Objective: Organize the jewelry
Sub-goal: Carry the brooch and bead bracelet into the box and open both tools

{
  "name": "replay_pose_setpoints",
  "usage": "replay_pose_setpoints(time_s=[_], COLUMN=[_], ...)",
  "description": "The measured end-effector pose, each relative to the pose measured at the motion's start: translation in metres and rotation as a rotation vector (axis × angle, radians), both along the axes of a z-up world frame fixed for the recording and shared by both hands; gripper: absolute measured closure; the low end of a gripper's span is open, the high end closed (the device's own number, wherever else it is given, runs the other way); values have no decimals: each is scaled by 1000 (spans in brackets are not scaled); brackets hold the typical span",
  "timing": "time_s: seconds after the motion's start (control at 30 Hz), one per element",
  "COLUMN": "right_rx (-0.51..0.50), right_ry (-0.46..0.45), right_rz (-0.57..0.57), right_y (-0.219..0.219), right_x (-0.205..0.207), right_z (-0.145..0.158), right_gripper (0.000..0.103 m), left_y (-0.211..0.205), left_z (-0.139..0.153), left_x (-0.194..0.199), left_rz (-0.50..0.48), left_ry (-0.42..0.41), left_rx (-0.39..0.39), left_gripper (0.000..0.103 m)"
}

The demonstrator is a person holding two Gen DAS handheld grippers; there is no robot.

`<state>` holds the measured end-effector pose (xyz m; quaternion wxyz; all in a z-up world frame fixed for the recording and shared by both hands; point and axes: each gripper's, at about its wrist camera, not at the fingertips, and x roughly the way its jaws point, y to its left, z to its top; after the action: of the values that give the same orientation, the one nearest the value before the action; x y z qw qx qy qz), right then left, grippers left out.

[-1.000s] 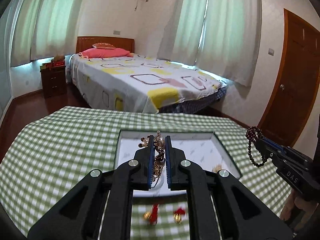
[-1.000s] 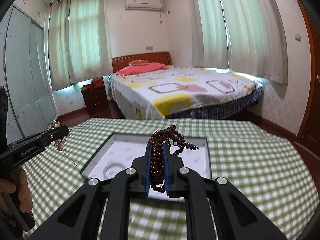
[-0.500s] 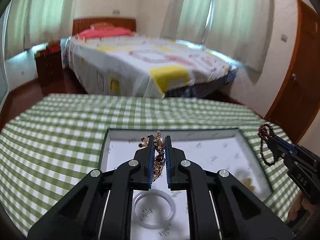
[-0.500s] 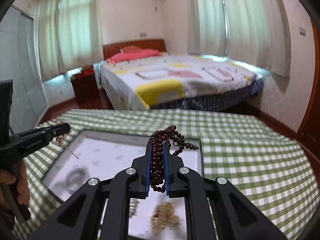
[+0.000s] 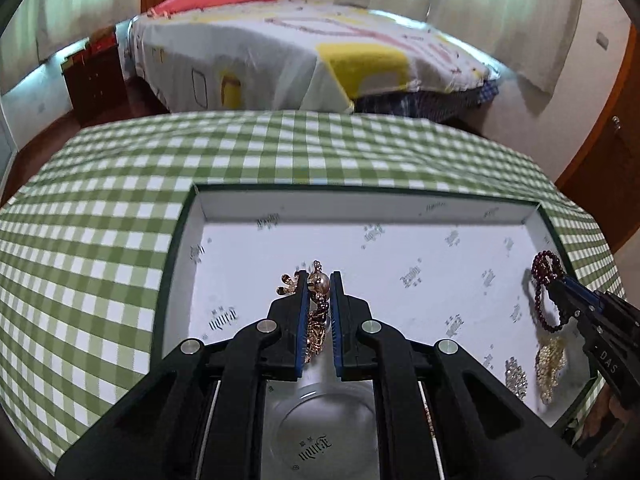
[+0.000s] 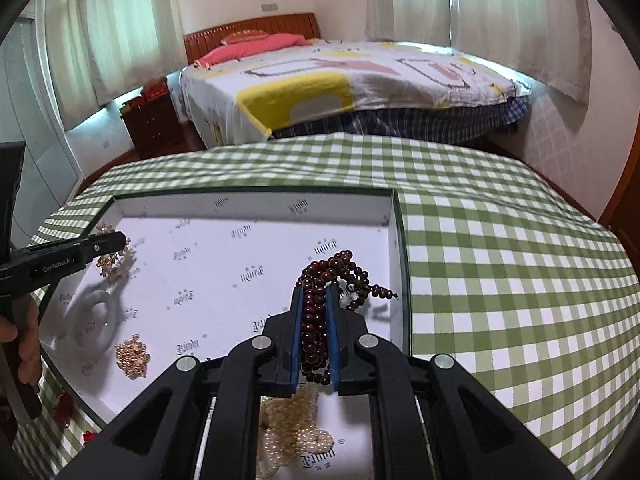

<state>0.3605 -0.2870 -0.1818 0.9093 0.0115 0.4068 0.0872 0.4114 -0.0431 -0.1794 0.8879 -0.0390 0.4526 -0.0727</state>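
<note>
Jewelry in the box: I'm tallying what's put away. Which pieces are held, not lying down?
Two: the gold chain in the left gripper and the dark red bead string in the right gripper. The pearls and clear bangle lie in the box.

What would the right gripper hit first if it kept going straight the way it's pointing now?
Probably the white floor of the box, short of its far wall. The right gripper, shut on the dark red bead string, angles down into the box; depth is uncertain through the fisheye.

box (image 6: 394, 216) sits on table (image 6: 500, 248). inside: bangle (image 6: 94, 322) left, pearl strand (image 6: 296, 436) near front. bed (image 6: 340, 80) behind table.
</note>
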Motion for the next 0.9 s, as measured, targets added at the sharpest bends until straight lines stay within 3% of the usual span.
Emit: replay_pose_setpoints(time_s=[0.2,0.3,0.37,0.47,0.6,0.73,0.9], right_rx=[-3,9,14,17,24,26,29], right_ry=[37,46,49,45,36,15,0], right_rz=[5,1,-1,-2,-5,-7,-10], right_y=[1,-1,-2,-3,-4,-4,-4], right_x=[5,5,4,4,3,-1,-4], right_z=[-6,-8,-9,-9,-6,-2,1], right_gripper=[91,86,82,75,71,61,58], left_y=[-3,-2,-4,0,6,10,12], left_z=[-5,-2,-2,1,5,10,13], left_x=[1,-1,0,-2,-8,-14,-19], left_rz=[-11,-12,-7,4,16,31,34], left_ry=[21,8,1,-17,-36,-75,-83], left_rx=[8,12,13,-1,-16,-32,-37], left_gripper=[93,83,68,58,52,39,38])
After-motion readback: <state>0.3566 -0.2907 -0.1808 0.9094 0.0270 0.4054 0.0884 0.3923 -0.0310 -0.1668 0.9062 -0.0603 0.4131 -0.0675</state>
